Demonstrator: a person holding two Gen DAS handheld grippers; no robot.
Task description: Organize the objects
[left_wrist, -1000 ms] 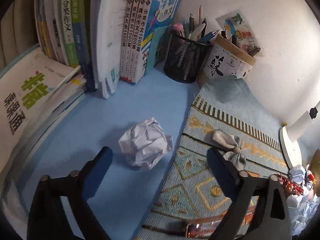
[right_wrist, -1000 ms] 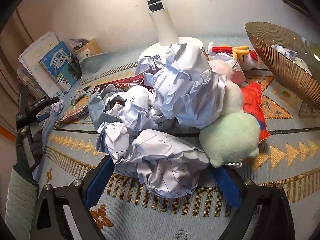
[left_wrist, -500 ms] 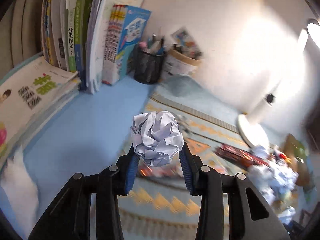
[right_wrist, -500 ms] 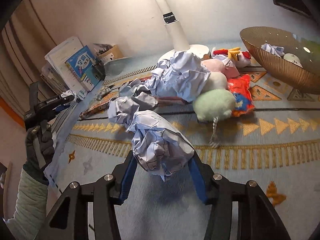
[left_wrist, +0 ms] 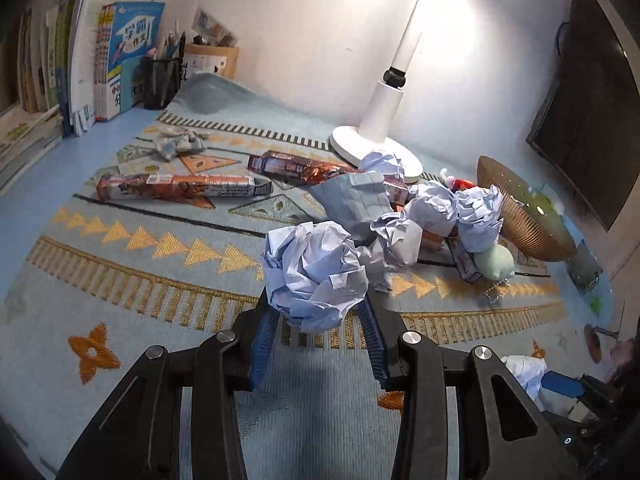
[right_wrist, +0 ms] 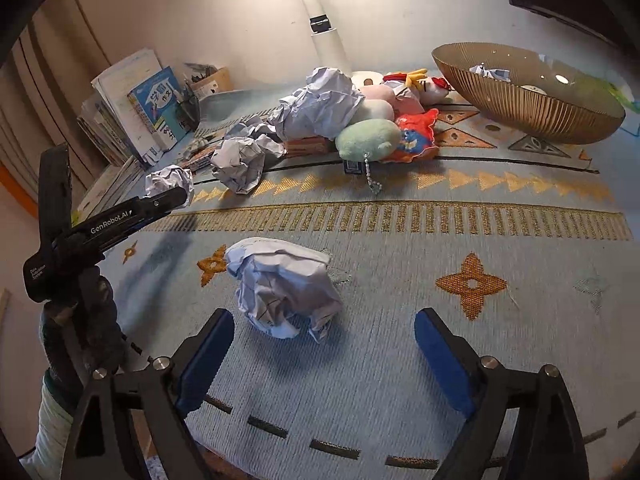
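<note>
We have the left claw [left_wrist: 318, 334] pinched on a paper ball [left_wrist: 314, 276], its blue pads pressing the wad from both sides and holding it clear of the mat [left_wrist: 120, 264]. Our right claw [right_wrist: 324, 360] has its jaws opening wide; a second paper ball [right_wrist: 282, 286] lies on the mat just ahead, at about eleven o'clock of the gap, touching neither pad, so we judge it set loose there. The step in hand looks like gathering crumpled paper out of the clutter, one wad per claw. Next, we think the held ball wants carrying to wherever the paper is being collected: perhaps beside the loose one, perhaps the gold bowl [right_wrist: 528, 92] at one o'clock in the right view, where a scrap already lies; we cannot tell which. Beyond the held ball, at one to two o'clock in the left view, the pile [left_wrist: 424, 216] of more paper, boxes and soft toys waits near the lamp [left_wrist: 380, 128], with books [left_wrist: 120, 60] upright at eleven o'clock. Both claws point steeply down at the surface. In the right view, the gloved hand [right_wrist: 80, 320] grips the left tool at nine o'clock, its ball raised over the mat.
</note>
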